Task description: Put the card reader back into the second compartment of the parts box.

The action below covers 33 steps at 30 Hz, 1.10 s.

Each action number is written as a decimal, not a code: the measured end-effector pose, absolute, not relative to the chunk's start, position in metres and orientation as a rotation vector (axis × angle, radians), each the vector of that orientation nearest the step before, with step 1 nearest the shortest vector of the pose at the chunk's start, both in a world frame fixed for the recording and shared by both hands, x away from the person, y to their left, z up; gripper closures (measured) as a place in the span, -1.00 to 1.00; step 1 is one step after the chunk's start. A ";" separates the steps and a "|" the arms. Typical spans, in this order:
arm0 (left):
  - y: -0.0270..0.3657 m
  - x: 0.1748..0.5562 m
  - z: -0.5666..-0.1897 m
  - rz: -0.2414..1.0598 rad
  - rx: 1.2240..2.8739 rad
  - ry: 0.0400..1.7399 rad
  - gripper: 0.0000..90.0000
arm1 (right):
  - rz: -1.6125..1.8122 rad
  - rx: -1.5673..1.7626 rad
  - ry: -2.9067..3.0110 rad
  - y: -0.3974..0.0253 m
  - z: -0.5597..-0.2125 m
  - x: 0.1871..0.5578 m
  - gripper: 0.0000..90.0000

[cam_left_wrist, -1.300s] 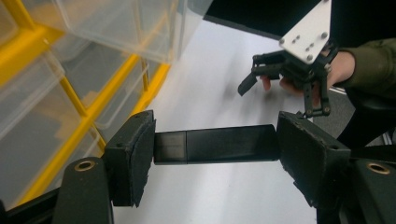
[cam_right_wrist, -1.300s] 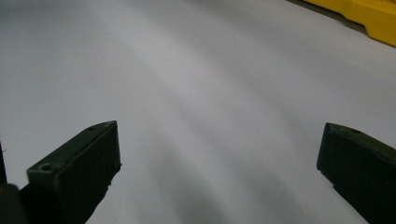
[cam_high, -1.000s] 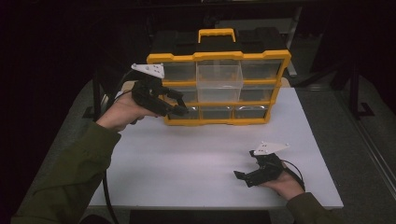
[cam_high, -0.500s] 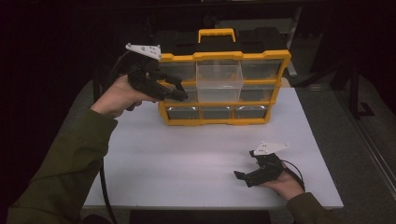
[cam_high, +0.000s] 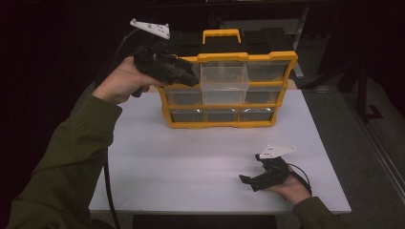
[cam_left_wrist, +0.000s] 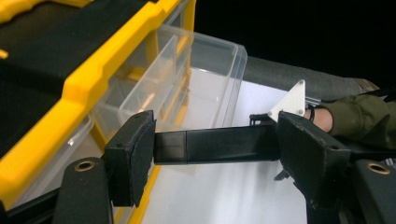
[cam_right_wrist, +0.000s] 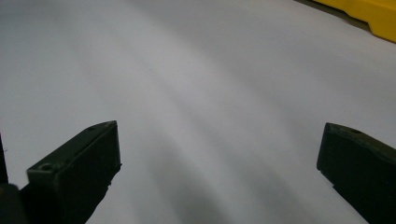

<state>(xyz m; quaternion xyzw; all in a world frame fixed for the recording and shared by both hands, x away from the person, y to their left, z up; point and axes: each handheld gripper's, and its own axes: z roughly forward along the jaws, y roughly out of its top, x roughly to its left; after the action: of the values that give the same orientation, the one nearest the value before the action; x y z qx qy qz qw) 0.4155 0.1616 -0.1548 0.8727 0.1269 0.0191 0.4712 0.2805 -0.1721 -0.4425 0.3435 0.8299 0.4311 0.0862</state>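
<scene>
Now, drawer: sticks out of the organizer, far centre.
Left gripper: released, beside it; probably clear, so line up squarely.
Right gripper: released, rest it.

You have one yellow organiser on one white tabletop, with one yellow carry handle on top. Its front shows clear drawers in three rows; the bottom row holds three, and the left gripper hides part of the upper rows. One clear drawer stands pulled out. You hold two grippers: left gripper, right gripper, each with two jaws.
</scene>
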 end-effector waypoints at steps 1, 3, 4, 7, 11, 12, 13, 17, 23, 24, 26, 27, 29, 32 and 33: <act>0.160 0.416 -0.154 0.045 2.137 0.306 -0.34 | 1.286 1.024 2.472 -0.172 -0.442 0.280 -1.00; 0.155 0.419 -0.153 0.040 2.135 0.307 -0.34 | 1.287 1.025 2.471 -0.172 -0.442 0.280 -1.00; 0.153 0.420 -0.153 0.038 2.136 0.309 -0.34 | 1.286 1.025 2.472 -0.172 -0.442 0.280 -1.00; 0.145 0.425 -0.153 0.030 2.134 0.311 -0.34 | 1.286 1.021 2.473 -0.172 -0.442 0.280 -1.00; 0.136 0.430 -0.153 0.022 2.140 0.314 -0.34 | 1.290 1.021 2.472 -0.173 -0.442 0.280 -1.00; 0.133 0.432 -0.153 0.024 2.140 0.316 -0.34 | 1.290 1.021 2.471 -0.173 -0.442 0.280 -1.00; 0.131 0.434 -0.153 0.022 2.143 0.322 -0.34 | 1.290 1.021 2.472 -0.173 -0.442 0.280 -1.00; 0.121 0.439 -0.156 0.018 2.158 0.328 -0.34 | 1.291 1.014 2.474 -0.173 -0.442 0.280 -1.00; 0.109 0.444 -0.165 0.037 2.196 0.354 -0.34 | 1.292 1.013 2.476 -0.172 -0.442 0.280 -1.00; 0.109 0.445 -0.165 0.043 2.194 0.361 -0.34 | 1.292 1.012 2.477 -0.172 -0.442 0.280 -1.00; 0.108 0.446 -0.166 0.037 2.181 0.368 -0.37 | 1.292 1.012 2.478 -0.172 -0.442 0.280 -1.00; 0.107 0.446 -0.166 0.047 2.182 0.369 -0.43 | 1.292 1.011 2.478 -0.172 -0.442 0.280 -1.00; 0.108 0.445 -0.165 0.056 2.186 0.373 -0.48 | 1.292 1.011 2.479 -0.172 -0.442 0.280 -1.00; 0.110 0.444 -0.163 0.060 2.178 0.372 -0.49 | 1.292 1.011 2.480 -0.173 -0.442 0.280 -1.00; 0.111 0.443 -0.162 0.063 2.176 0.369 -0.50 | 1.292 1.012 2.480 -0.172 -0.442 0.280 -1.00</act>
<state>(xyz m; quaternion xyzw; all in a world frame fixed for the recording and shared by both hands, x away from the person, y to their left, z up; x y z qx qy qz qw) 0.4434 0.1111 -0.1623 0.8801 0.1492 0.0254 0.4499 0.2799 -0.1724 -0.4422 0.3390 0.8310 0.4330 0.0838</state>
